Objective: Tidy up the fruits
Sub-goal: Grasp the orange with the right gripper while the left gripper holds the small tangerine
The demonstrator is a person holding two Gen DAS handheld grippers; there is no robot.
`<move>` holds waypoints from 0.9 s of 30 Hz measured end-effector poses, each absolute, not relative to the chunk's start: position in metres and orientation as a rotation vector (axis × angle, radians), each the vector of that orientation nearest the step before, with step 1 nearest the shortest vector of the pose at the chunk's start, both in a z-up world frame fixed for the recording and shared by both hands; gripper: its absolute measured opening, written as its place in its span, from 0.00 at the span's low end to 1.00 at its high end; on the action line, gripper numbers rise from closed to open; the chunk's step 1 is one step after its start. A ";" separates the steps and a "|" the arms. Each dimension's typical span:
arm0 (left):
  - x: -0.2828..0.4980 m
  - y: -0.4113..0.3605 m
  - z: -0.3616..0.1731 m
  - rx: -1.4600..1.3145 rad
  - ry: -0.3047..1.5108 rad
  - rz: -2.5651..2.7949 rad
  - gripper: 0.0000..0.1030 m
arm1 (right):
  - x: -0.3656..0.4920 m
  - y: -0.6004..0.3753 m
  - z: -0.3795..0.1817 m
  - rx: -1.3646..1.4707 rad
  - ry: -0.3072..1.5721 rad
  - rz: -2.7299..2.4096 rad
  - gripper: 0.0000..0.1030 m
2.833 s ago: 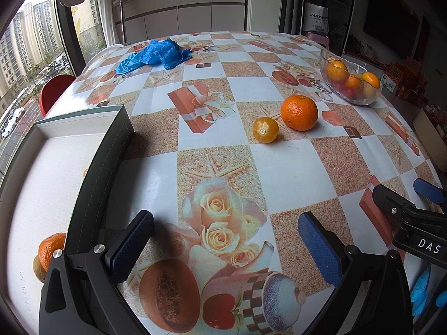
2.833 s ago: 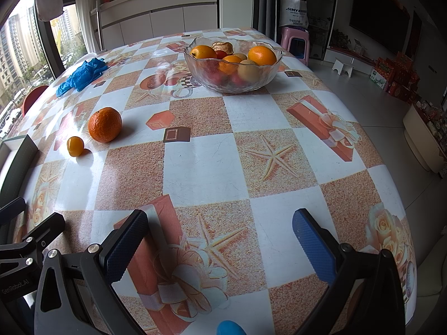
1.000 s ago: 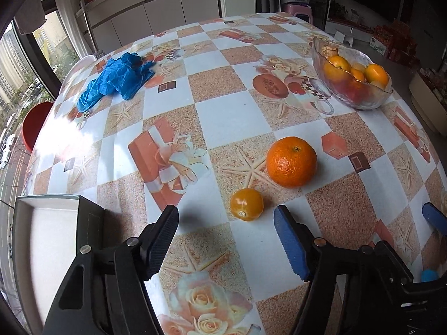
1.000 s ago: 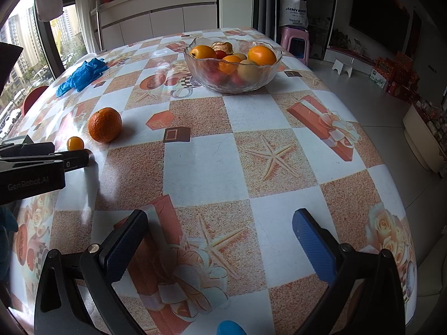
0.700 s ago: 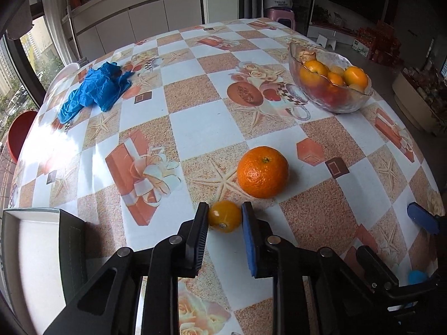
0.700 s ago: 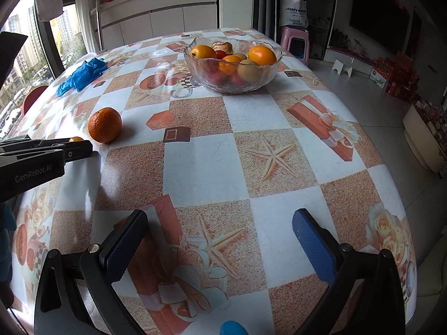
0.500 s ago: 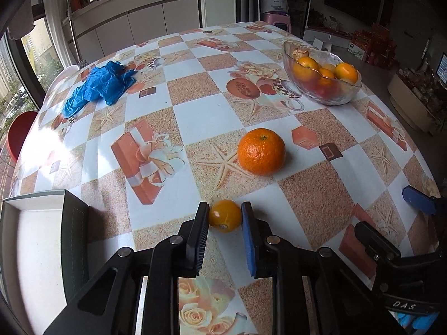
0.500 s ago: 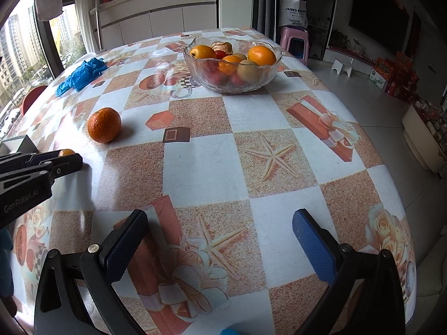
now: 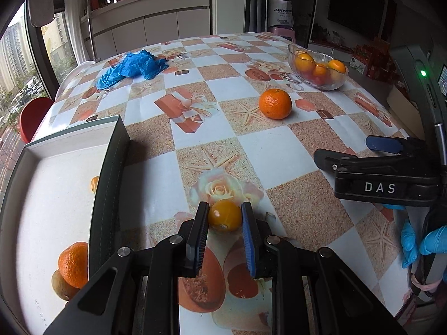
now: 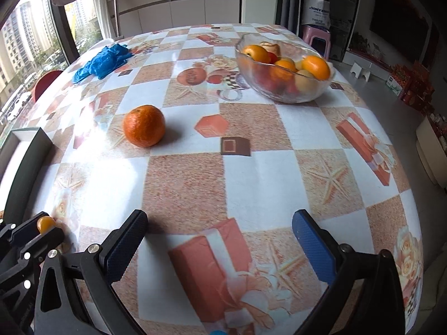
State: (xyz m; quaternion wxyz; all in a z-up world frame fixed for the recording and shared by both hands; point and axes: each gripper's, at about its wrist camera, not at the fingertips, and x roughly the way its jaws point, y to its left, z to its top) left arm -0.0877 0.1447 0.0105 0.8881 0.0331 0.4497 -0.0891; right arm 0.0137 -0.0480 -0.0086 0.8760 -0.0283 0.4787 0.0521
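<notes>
Left wrist view: my left gripper (image 9: 225, 220) is clamped on the kumquat (image 9: 225, 219), one pad on each side of it.
Change: a second ago those jaws stood wide with the kumquat lying on the counter (image 9: 279, 150) ahead of them; they have closed on it and I have carried it back toward me, away from the orange (image 9: 275, 103).
Kumquat now: in the grip, over the rose print, just right of the box (image 9: 110, 173); whether it clears the cloth I cannot tell.
Box: already holds an orange fruit (image 9: 73, 263) on top of a brownish one, and another near the wall.
Right gripper (image 10: 220, 248): jaws wide apart, nothing between them, hovering over the counter.
Orange: loose on the counter, well apart from both grippers; glass bowl (image 10: 282, 95) of fruit beyond it.
Meaning: the pick looks done; I judge the next move is left over the box wall, then release.
Left to do: the orange, likely next.
</notes>
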 end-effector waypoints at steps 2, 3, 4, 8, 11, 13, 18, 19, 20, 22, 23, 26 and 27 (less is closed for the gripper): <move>-0.088 0.147 0.011 0.054 0.935 -0.185 0.24 | 0.022 -0.036 -0.009 -0.071 0.994 0.129 1.00; -0.089 0.147 0.010 0.049 0.934 -0.185 0.24 | 0.027 -0.030 -0.009 -0.077 0.991 0.139 1.00; -0.090 0.147 0.010 0.048 0.932 -0.183 0.24 | 0.032 -0.025 -0.009 -0.080 0.990 0.147 1.00; -0.091 0.146 0.010 0.058 0.924 -0.176 0.24 | 0.054 -0.005 -0.009 -0.098 0.989 0.154 1.00; -0.091 0.148 0.010 0.040 0.927 -0.179 0.24 | 0.068 0.010 -0.008 -0.117 0.976 0.176 0.93; -0.091 0.148 0.010 0.036 0.928 -0.180 0.24 | 0.073 0.018 -0.006 -0.121 0.970 0.189 0.86; -0.091 0.148 0.010 0.037 0.928 -0.180 0.24 | 0.069 0.020 0.000 -0.117 0.959 0.228 0.41; -0.091 0.148 0.010 0.039 0.927 -0.180 0.24 | 0.065 0.018 0.000 -0.117 0.960 0.230 0.41; -0.091 0.148 0.010 0.042 0.925 -0.180 0.24 | 0.059 0.015 0.000 -0.118 0.962 0.233 0.41; -0.092 0.149 0.010 0.044 0.924 -0.184 0.24 | 0.044 0.006 0.001 -0.118 0.967 0.244 0.41; -0.093 0.149 0.010 0.041 0.924 -0.186 0.24 | 0.034 0.001 0.001 -0.116 0.968 0.247 0.41; -0.096 0.152 0.011 0.014 0.930 -0.191 0.24 | 0.005 -0.016 0.001 -0.100 0.971 0.250 0.41; -0.097 0.153 0.011 0.003 0.933 -0.192 0.24 | -0.005 -0.022 0.001 -0.085 0.971 0.249 0.41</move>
